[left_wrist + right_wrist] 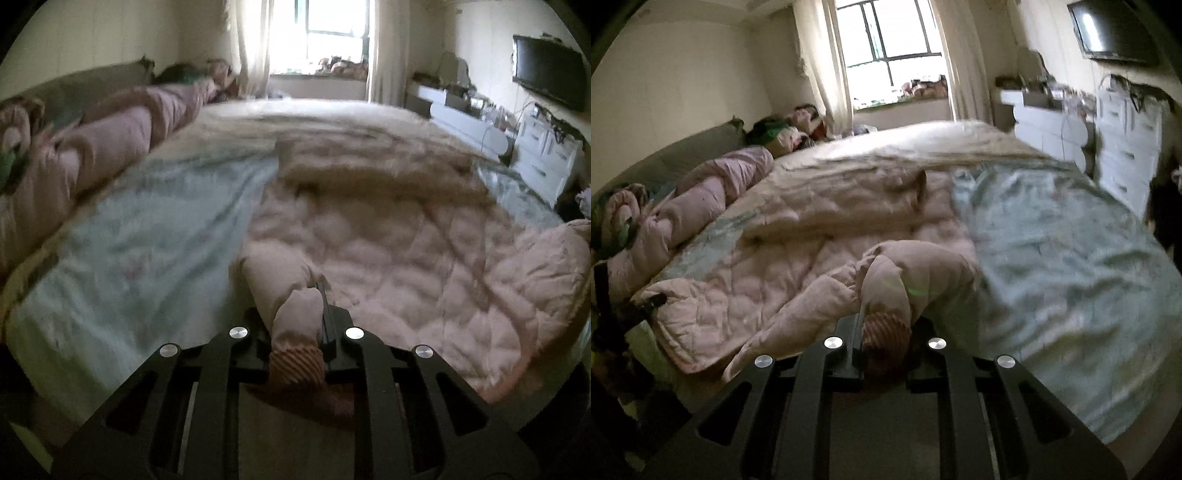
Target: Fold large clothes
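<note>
We hold the pale pink quilted padded coat (388, 258), spread on the near bed (140, 236), each ribbed cuff pinched by left hand-held gripper (299, 332) and right hand-held gripper (886, 332). Uneven pulling could slip a cuff free.

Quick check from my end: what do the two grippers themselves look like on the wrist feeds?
Both match: the left gripper and right gripper have matte black slotted frames, four round silver bolt heads in an arc, and black fingers. No cables, markings or sleeves visible.
</note>
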Motion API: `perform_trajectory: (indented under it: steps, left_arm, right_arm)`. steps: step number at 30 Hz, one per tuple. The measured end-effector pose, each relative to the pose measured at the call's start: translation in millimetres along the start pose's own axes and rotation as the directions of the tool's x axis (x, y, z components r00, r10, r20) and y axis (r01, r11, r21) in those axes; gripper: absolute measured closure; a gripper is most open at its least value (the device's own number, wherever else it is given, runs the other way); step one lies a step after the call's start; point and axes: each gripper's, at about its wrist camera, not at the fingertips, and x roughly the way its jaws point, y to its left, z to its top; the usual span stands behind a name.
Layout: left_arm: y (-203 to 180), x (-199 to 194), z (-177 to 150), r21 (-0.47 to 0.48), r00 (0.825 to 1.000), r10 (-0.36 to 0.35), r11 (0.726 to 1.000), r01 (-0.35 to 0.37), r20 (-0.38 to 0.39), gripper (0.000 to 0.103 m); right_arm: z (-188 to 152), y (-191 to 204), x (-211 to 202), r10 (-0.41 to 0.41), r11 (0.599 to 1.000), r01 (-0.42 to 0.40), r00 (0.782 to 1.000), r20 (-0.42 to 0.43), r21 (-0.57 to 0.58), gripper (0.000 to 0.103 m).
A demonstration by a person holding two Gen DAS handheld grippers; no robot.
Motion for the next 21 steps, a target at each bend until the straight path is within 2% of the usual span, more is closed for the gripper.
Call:
perform_trajectory:
  steps: [8,21]
  left_arm:
    - [-1.0,35.2,70.8,-0.001,0.997,0.026,1.000,-0.026,0.072,0.093]
    - [-9.7,118.7,165.9,-0.027,0.991,0.041,0.999,-0.038,0.124,0.093]
  right_arm:
    - [63.5,-11.4,36.7,-0.004,1.000,0.002,0.996,0.092,0.014,0.091]
    - [155.2,-22.1,138.1,-0.068,0.998,0.066,0.980,0.185,0.014,0.092]
